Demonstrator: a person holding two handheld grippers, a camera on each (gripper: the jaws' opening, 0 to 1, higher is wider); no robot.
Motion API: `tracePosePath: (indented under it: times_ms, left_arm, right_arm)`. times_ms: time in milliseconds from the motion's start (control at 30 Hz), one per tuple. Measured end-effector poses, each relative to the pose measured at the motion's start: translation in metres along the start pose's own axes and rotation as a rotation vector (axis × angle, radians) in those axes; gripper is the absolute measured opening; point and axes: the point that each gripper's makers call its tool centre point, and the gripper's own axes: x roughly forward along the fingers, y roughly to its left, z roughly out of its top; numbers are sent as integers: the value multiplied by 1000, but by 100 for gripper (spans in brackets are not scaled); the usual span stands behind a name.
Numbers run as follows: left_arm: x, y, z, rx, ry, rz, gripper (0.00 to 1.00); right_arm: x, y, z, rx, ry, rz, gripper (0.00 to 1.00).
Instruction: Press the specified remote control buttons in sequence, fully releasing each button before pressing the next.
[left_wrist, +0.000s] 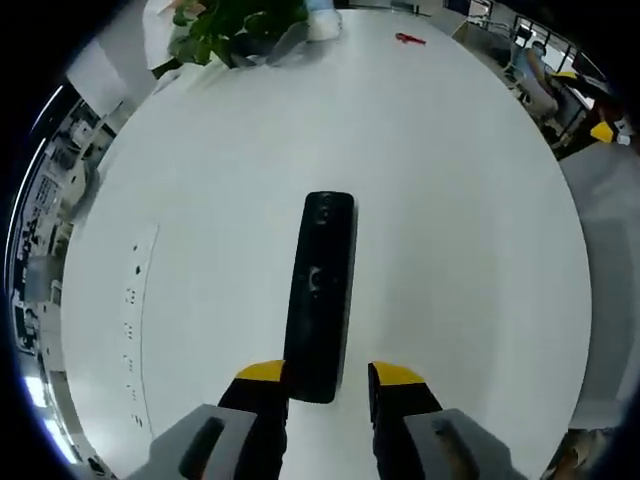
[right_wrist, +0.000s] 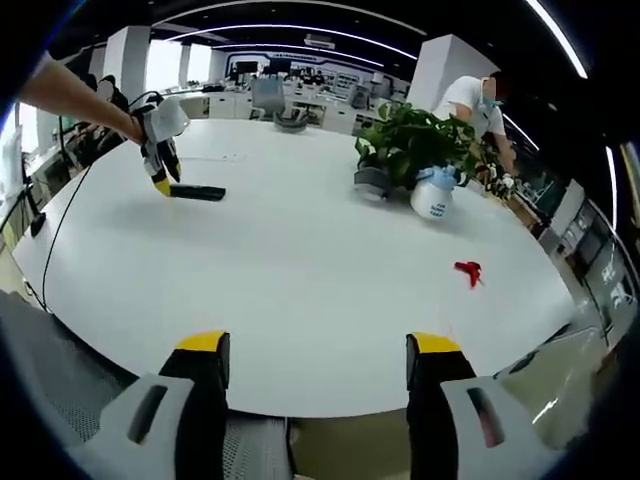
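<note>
My left gripper (left_wrist: 327, 375) straddles the remote (left_wrist: 322, 295) end, jaws spread; my right gripper (right_wrist: 317, 360), spread too, faces plant (right_wrist: 415, 140), spray bottle (right_wrist: 436, 195), red clip (right_wrist: 467, 270).

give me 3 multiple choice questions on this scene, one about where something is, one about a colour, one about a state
1. Where does the black remote control lie?
A. flat on the white table, its near end between the left gripper tips
B. inside a drawer
C. on the floor under a chair

2. What colour is the small object lying on the table in front of the spray bottle and potted plant?
A. green
B. red
C. blue

3. How does the right gripper stand?
A. shut on the remote
B. shut on the plant
C. open, holding nothing

Answers:
1. A: the left gripper view shows the remote flat on the tabletop with its near end between the yellow tips.
2. B: the right gripper view shows it red against the white surface.
3. C: its two jaws stand wide apart over the table edge with only bare table between them.
</note>
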Motion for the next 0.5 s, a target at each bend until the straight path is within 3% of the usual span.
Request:
tracePosePath:
  times_ms: [500]
  left_arm:
    - [12,10,-6,33,52,-1,28]
  right_arm:
    - [0,0,-1,-4,3,0,73]
